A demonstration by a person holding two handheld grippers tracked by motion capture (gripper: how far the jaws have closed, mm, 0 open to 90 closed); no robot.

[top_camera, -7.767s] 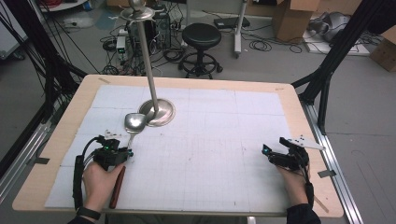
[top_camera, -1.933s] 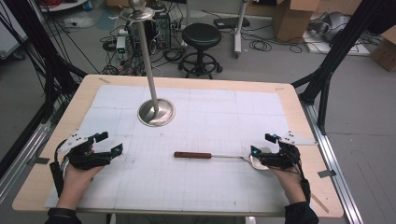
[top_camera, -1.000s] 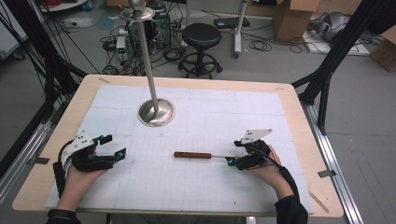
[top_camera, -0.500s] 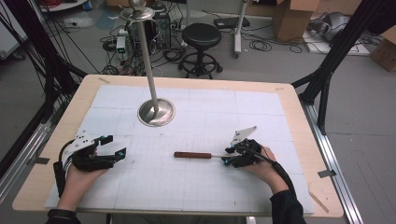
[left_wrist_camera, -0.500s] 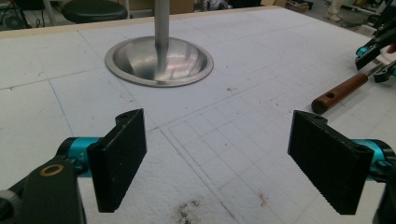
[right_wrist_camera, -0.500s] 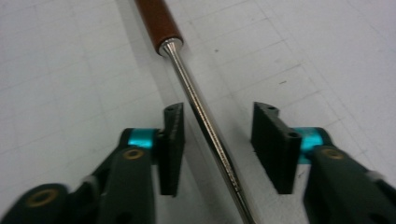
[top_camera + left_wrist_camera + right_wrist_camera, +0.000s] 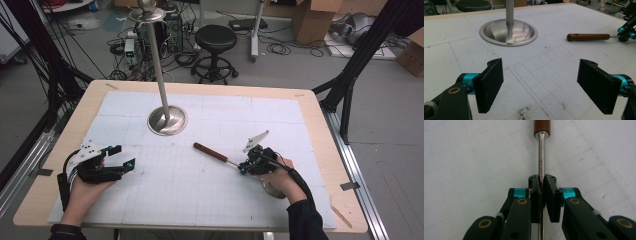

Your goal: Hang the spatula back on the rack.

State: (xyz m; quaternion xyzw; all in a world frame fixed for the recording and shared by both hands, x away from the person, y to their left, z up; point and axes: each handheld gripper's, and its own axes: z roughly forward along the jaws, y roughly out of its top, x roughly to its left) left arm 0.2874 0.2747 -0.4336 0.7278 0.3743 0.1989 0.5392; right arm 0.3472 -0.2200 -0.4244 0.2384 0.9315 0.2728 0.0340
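Ladle [image 7: 218, 154]: lies on the white mat [image 7: 280, 115] right of centre, brown wooden handle [image 7: 587, 37] pointing toward the stand, thin metal shaft [image 7: 540, 155] running back to the right gripper; its bowl sits under the right hand.
Right gripper [image 7: 243, 167]: jaws have just been closing and are now clamped on the shaft, a little behind the handle.
Left gripper [image 7: 126, 158]: jaws wide apart, holding nothing, resting on the mat well away from the ladle.
Stand [image 7: 167, 120]: upright pole on a round metal base, hooks at the top, nothing hanging.
Done: ladle gripped.
Left, as I judge it: lift the ladle, carry it to the stand, hang it by the handle's hole.
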